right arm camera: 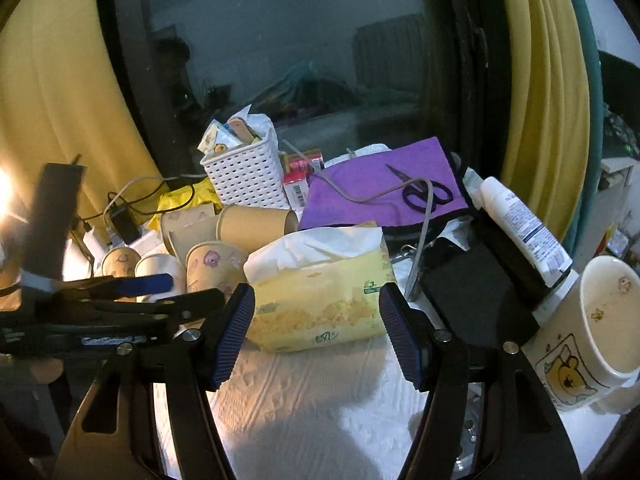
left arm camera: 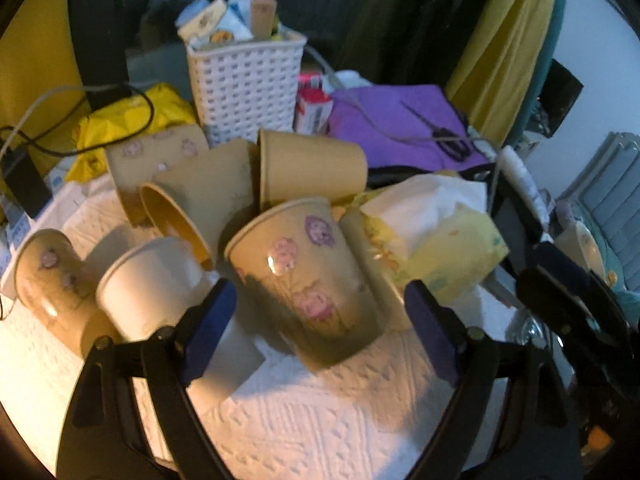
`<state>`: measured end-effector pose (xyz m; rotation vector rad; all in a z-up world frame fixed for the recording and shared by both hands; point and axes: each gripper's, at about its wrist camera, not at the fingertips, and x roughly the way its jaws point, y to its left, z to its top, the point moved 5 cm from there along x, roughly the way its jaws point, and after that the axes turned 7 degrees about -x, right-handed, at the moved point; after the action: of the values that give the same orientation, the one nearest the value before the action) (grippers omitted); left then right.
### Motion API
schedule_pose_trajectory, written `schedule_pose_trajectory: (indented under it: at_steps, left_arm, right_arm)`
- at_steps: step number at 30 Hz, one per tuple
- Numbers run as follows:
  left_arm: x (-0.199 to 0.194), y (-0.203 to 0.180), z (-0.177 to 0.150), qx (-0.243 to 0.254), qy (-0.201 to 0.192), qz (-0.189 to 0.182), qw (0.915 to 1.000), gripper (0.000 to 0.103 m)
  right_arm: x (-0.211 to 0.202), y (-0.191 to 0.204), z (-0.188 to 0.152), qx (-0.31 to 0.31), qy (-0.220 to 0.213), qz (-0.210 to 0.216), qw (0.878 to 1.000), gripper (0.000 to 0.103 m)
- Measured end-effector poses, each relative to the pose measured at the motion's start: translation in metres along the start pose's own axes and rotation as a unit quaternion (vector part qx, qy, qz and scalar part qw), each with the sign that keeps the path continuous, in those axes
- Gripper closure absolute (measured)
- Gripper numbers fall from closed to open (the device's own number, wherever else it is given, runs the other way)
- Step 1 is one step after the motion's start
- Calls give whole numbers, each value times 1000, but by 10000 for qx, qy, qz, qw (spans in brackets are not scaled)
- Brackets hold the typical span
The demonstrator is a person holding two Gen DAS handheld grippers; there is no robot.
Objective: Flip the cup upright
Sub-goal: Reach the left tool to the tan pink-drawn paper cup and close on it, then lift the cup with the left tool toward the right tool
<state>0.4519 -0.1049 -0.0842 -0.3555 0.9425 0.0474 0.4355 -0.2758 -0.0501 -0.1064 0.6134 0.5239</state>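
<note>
Several paper cups lie in a heap on white paper towel. A yellow cup with pink and purple flowers stands upside down, tilted, right in front of my left gripper, whose jaws are open on either side of it without touching. A white cup lies to its left. The floral cup also shows in the right wrist view. My right gripper is open and empty, facing a yellow tissue pack. The left gripper appears at the left of the right wrist view.
A white basket of packets stands behind the cups. A purple cloth with scissors lies at the back right. A Pooh mug lies at the right edge, beside a white tube. Cables and a charger lie at the left.
</note>
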Motion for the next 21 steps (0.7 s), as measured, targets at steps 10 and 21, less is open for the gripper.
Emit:
schedule_pose_trajectory:
  at_steps: [10,21]
  left_arm:
    - [10,0,-1,139,83,143,9998,39]
    - [-41,-2,-23,352,-132,-334,9987,43]
  right_arm:
    - [3,-3,-9,138,89,99,9998,35]
    - [-37,22,-13,144,2,-4,9999,35]
